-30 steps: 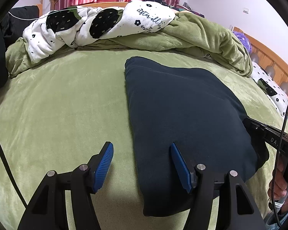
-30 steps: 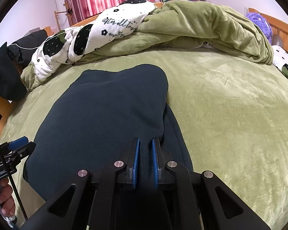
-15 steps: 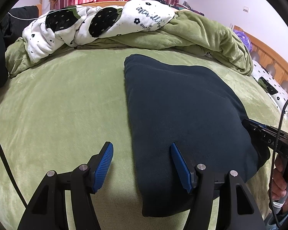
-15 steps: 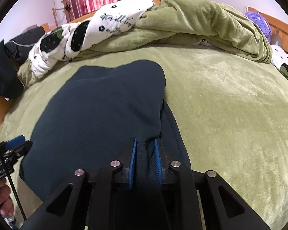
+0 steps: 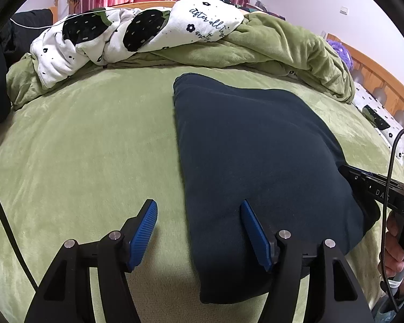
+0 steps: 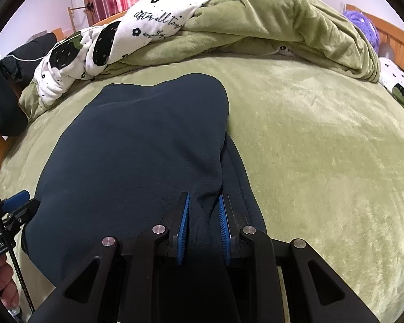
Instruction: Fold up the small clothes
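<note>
Garment (image 5: 256, 161): folded, flat on my bed (image 5: 80, 148).
Left gripper (image 5: 198, 231): wide, straddling its edge.
Right gripper (image 6: 203, 224): narrow, pinching cloth.

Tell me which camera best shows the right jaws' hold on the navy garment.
The right wrist view: the right gripper stands with its jaws narrowed around a raised fold of the navy garment. The left wrist view shows only that gripper's body reaching the garment's right edge, its jaws hidden.
</note>
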`<state>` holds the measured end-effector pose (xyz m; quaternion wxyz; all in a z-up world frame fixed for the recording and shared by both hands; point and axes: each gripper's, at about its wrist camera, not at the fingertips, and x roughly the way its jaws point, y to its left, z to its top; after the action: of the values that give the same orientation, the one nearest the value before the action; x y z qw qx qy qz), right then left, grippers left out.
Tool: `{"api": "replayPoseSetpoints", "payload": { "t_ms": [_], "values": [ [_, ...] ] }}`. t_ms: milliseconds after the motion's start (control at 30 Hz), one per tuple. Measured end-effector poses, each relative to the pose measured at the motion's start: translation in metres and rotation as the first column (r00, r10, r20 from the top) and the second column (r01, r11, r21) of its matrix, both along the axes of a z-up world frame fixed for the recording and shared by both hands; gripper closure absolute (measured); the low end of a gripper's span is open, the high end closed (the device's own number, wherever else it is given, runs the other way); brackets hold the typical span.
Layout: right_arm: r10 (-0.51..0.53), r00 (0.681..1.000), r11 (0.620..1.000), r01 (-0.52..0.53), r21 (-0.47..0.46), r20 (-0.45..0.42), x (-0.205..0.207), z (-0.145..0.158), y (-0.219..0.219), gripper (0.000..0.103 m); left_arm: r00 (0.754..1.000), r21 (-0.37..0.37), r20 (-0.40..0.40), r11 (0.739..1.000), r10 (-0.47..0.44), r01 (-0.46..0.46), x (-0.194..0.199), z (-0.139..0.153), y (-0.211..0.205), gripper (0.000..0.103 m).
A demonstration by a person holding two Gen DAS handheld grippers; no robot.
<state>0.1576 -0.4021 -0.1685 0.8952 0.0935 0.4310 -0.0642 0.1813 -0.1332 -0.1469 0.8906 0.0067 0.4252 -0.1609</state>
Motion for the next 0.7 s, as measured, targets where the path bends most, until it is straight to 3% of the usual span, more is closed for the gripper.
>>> {"api": "replayPoseSetpoints", "payload": {
  "t_ms": [133, 300, 433, 533, 700],
  "values": [
    [0.007, 1.0, 1.0, -0.008, 0.017, 0.021, -0.004, 0.007, -0.003, 0.082, 0.999, -0.073, -0.002, 0.997, 0.037, -0.037, 0.004, 0.005, 0.017, 0.04],
    [0.003, 0.997, 1.0, -0.005, 0.028, 0.083, -0.001, 0.033, -0.011, 0.078, 0.999, -0.052, 0.012, 0.998, 0.043, -0.043, 0.029, 0.022, 0.026, 0.04],
    [0.011, 0.996, 0.999, -0.014, 0.041, 0.085, 0.026, 0.047, -0.014, 0.078, 0.999, -0.047, 0.032, 0.998, 0.041, -0.039, 0.053, 0.032, 0.024, 0.04],
    [0.018, 0.998, 0.998, -0.021, 0.056, 0.053, 0.051, 0.046, -0.014, 0.078, 0.999, -0.038, 0.04, 0.999, 0.033, -0.031, 0.072, 0.031, 0.017, 0.04],
    [0.018, 1.0, 1.0, -0.018, -0.01, -0.008, 0.081, 0.022, -0.007, 0.078, 1.0, -0.032, 0.017, 0.999, 0.017, -0.017, 0.1, 0.011, 0.004, 0.04]
  ]
}}
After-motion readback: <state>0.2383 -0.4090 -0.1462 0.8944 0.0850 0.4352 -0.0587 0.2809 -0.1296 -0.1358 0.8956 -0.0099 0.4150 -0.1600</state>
